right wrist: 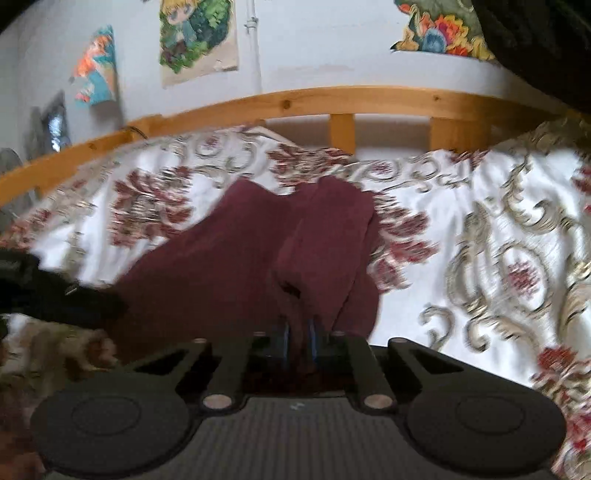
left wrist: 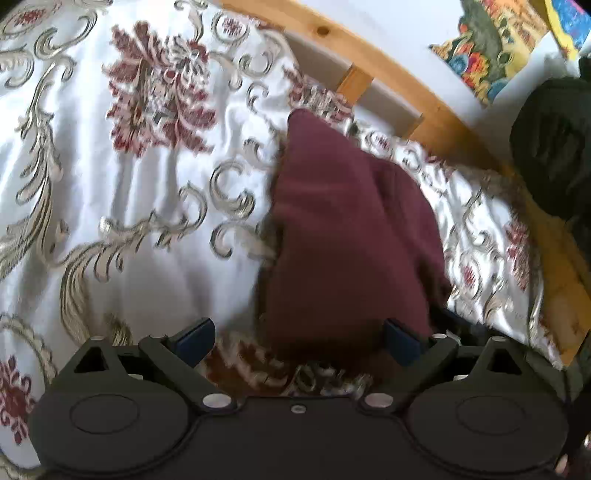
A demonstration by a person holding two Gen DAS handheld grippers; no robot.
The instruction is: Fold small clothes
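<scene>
A white bedspread [left wrist: 122, 221] w/ red flowers & grey-gold scrolls is spread over the bed; a pine bed rail [left wrist: 399, 70] w/ short uprights is seen along its far edge, and beyond it a pale wall w/ colourful posters [right wrist: 197, 35]. A dark bulky shape [left wrist: 554, 147] is seen at the right edge of the left wrist view, beside the rail; what it is can't be told. Nothing is seen lying on the maroon garment [left wrist: 343, 236], which is laid on the bedspread near the rail. In the left wrist view its long axis is run from the gripper away toward the rail, narrowing to a rounded end at the far side. In the right wrist view two lobes are shown pointing to the rail, w/ a fold line between. The left gripper [left wrist: 299, 338] is held wide open, the garment's near edge lying between its blue pads, not pinched. The right gripper [right wrist: 300, 334] is closed tight on a bunched fold of the garment.
</scene>
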